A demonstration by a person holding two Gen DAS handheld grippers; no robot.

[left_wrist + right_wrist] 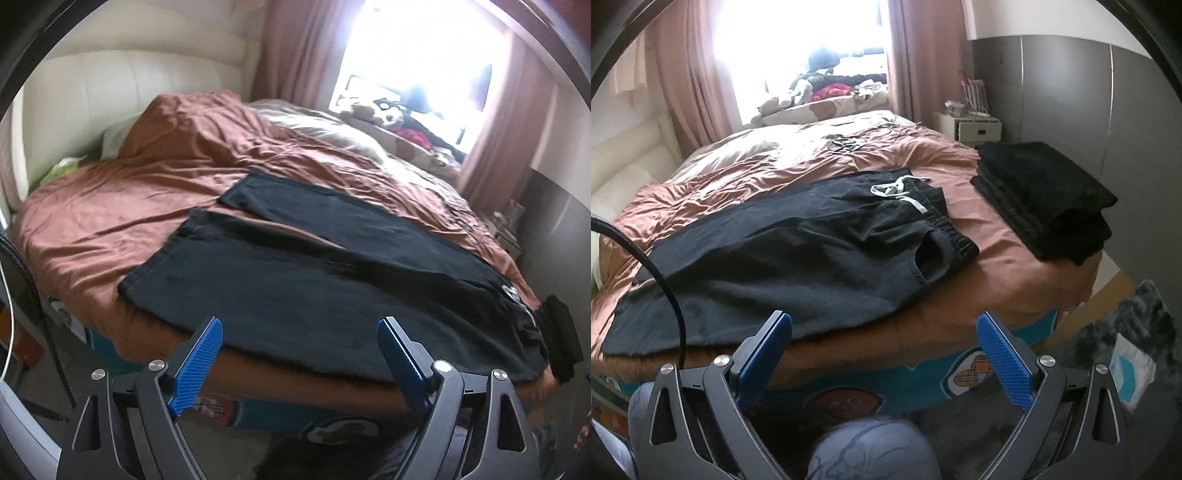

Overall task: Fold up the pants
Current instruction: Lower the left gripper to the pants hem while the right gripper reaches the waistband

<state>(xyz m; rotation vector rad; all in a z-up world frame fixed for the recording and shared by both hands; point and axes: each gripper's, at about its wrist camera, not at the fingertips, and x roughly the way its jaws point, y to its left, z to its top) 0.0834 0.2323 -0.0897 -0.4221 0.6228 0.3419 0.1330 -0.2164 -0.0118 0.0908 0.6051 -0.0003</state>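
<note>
A pair of dark charcoal cotton jogger pants [798, 251] is laid flat on the rust-brown satin bedcover [122, 206], lengthwise along the cover's near edge, with both legs side by side and the elastic waistband with its white drawstring [899, 195] at the right end. The fabric is judged light, limp and thick enough to hold a crease; it should drape at once when lifted and may slide on the smooth cover beneath it, so a single-corner pull would likely drag the whole garment.

The left gripper [299, 354] is seen with its blue ribbed pads spread and nothing between them, just short of the near leg's hem end. The right gripper [884, 347] is likewise released and empty, short of the pants' near edge, towards the waistband.

Hold is best taken at the thick seams: the hem cuff for the left, the waistband rim for the right.

The near edge of the pants lies close to the cover's drop-off. Beyond the pants the cover is wrinkled but unoccupied, giving room to fold away. A stack of folded black garments [1045, 199] sits to the right of the waistband, apart from it.
</note>
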